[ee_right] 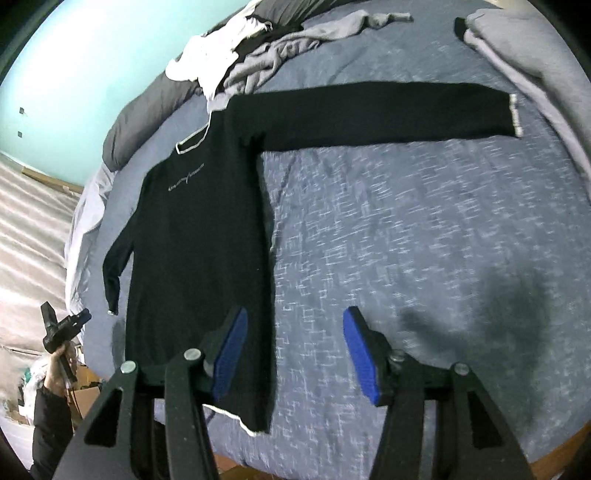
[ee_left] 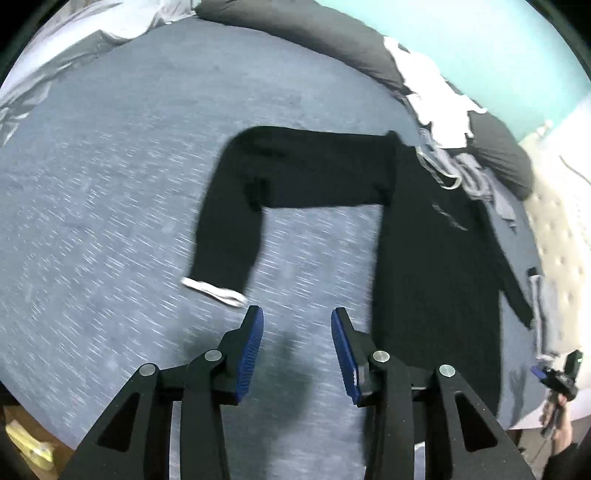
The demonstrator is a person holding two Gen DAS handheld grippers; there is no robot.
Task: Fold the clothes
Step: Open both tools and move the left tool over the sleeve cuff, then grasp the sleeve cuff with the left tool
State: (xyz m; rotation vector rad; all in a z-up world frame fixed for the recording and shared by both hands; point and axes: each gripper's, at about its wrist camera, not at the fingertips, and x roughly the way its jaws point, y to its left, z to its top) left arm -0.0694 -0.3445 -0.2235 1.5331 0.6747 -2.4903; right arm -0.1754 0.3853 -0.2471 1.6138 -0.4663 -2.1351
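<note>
A black long-sleeved shirt (ee_left: 424,266) lies flat on the blue-grey bed cover (ee_left: 110,184). In the left wrist view one sleeve (ee_left: 236,206) bends down to a white cuff (ee_left: 214,291) just beyond my left gripper (ee_left: 296,314). That gripper is open over bare cover, left of the shirt's body. In the right wrist view the shirt (ee_right: 195,240) shows a small chest print, and its sleeve (ee_right: 369,114) stretches straight out to the right. My right gripper (ee_right: 295,314) is open and holds nothing; its left finger is over the shirt's lower right edge.
Loose white and grey clothes (ee_right: 236,55) are heaped beyond the collar, against a dark grey pillow (ee_left: 314,33). A folded grey garment (ee_right: 535,55) lies far right. A hand with another gripper (ee_right: 62,328) is off the bed's left side. The wooden bed edge (ee_right: 554,454) runs below.
</note>
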